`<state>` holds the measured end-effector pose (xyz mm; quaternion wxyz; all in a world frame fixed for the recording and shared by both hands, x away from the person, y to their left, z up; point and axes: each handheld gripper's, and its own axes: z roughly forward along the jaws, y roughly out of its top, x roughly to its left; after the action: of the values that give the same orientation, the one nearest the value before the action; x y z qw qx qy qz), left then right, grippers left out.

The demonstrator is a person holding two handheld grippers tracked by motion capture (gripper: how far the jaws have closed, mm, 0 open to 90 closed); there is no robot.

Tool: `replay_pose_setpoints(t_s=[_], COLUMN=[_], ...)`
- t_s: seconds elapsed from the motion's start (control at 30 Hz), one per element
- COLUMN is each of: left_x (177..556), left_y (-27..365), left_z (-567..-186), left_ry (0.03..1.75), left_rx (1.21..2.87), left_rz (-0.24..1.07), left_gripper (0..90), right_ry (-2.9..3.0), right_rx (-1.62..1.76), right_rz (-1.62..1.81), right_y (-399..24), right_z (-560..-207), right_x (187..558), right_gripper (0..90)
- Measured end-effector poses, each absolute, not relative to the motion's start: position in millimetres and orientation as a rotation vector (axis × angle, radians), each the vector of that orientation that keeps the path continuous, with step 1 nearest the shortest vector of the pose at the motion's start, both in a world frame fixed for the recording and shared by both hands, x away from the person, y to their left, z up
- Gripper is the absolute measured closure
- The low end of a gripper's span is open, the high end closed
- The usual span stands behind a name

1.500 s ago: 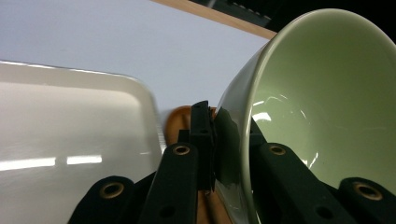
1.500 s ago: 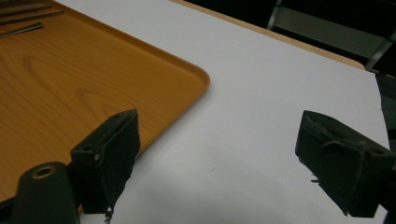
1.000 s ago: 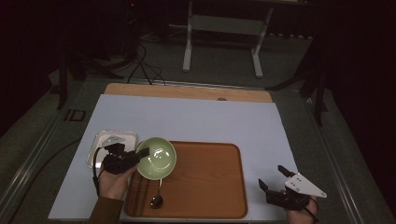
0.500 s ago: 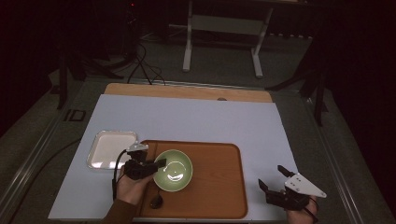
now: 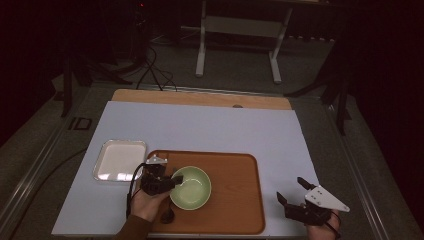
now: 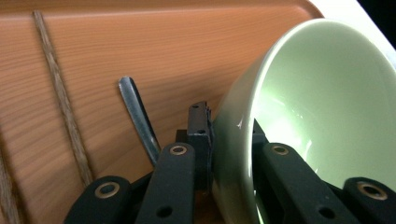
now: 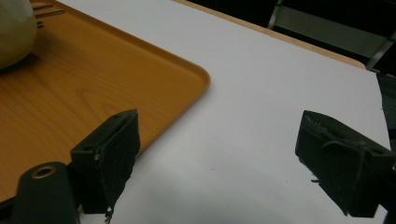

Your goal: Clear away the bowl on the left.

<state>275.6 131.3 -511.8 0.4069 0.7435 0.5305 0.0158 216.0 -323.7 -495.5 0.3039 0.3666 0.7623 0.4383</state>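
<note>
Left gripper [image 5: 170, 183] is clamped on the near-left rim of the green bowl [image 5: 192, 189]: in the left gripper view one jaw sits outside the wall, the other inside, both pressing the rim of the bowl [image 6: 322, 116]. Bowl sits on the left half of the wooden tray [image 5: 235, 200], approx. level in the high view. Left hand [image 5: 145, 202] comes in from the near edge.

A spoon lies on the tray just beside the bowl, near-left of it; its metal handle [image 6: 137, 119] shows next to the outer jaw. Can't tell if it touches the bowl.

Right gripper [image 5: 292, 192] is at the near-right, over the white table cover [image 5: 200, 127], just right of the tray & well apart from the bowl. Jaws wide, nothing btwn them; in its own view the tray's corner [image 7: 187, 79] is by the left jaw.

A white square dish [image 5: 120, 160] sits left of the tray, at its far-left corner.
</note>
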Motion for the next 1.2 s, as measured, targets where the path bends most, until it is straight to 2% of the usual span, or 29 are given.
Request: replay_pose_setpoints(t_s=[0.27, 0.53, 0.67, 0.9, 1.2], left_x=[276.6, 280.2, 281.7, 280.4, 274.9], left_y=[129.4, 129.1, 130.6, 130.7, 135.8], left_z=[-514.4, -517.7, -518.6, -517.6, -510.3], left_ry=[1.339, 1.323, 1.337, 1.33, 1.298], left_rx=[1.896, 1.897, 1.898, 1.904, 1.884], left_rz=[0.061, 0.034, 0.039, 0.078, 0.164], left_gripper=[79.1, 68.5, 58.7, 47.3, 41.6], right_ry=[2.021, 2.023, 2.022, 2.02, 2.021], right_rx=[0.97, 0.969, 0.969, 0.972, 0.966], right_rz=[1.16, 1.157, 1.157, 1.16, 1.158], right_y=[-323.5, -323.1, -323.0, -323.4, -323.0], right_z=[-495.7, -496.1, -496.1, -495.9, -495.6], right_x=[216.1, 216.4, 216.4, 216.1, 215.9], right_gripper=[13.8, 13.8, 13.8, 13.8, 13.8])
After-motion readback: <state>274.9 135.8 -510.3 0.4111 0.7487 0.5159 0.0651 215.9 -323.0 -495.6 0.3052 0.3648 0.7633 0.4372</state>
